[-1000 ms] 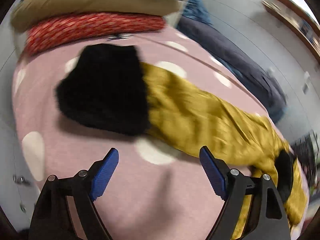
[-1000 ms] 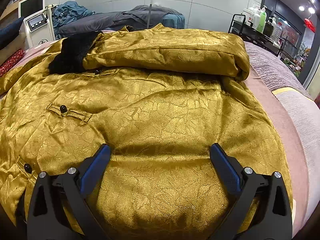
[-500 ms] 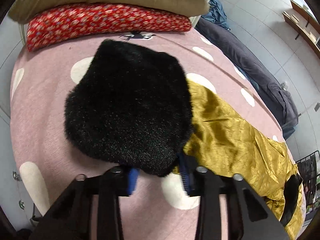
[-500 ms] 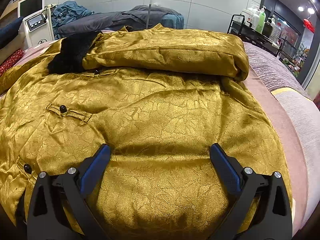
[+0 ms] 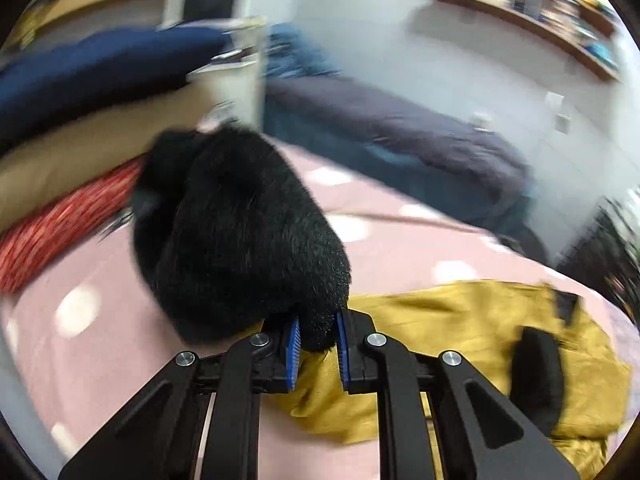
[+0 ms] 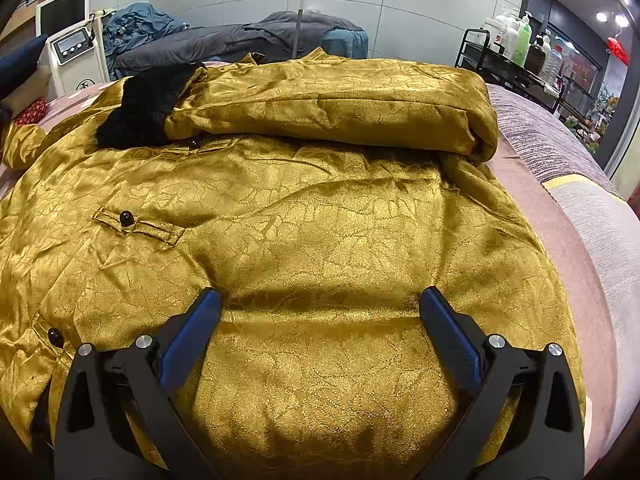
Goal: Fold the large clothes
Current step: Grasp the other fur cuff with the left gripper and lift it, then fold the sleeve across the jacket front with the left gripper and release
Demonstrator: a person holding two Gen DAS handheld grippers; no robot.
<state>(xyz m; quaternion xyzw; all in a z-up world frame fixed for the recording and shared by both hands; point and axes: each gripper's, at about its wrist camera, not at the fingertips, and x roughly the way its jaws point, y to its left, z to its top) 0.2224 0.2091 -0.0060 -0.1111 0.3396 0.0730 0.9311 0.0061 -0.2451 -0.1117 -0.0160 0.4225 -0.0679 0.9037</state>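
Pink bedding point(image 5: 400, 248) with white dots covers the bed in the left view, soft and a bit fuzzy. At its far end lies a stack of pillows point(image 5: 72, 152): a dark blue one on top, a tan one under it, and a red speckled one at the bottom. Behind them stands a white machine point(image 6: 76, 56) with a screen. That view is blurry.

The left tool point(image 5: 318, 346) has just been closing, and its blue ribbed pads now pinch the black fur cuff point(image 5: 240, 240). The cuff is thick, round and fluffy, and it is lifted off the bed. Gold cloth of the sleeve hangs down from it, right by the tool.

The gold coat point(image 6: 320, 220) lies spread flat on the bed in the right view. Its cloth is shiny and wrinkled, with a leafy pattern woven in. Small round dark buttons point(image 6: 126, 218) sit on little cloth tabs. One sleeve point(image 6: 332, 108) is folded across the top of the coat, long and puffy, and it ends in a second black fur cuff point(image 6: 148, 112).

The right tool point(image 6: 320, 308) is wide open just above the coat's lower part, gripping nothing. To its right the bed shows a brown and grey striped cover point(image 6: 600, 240).
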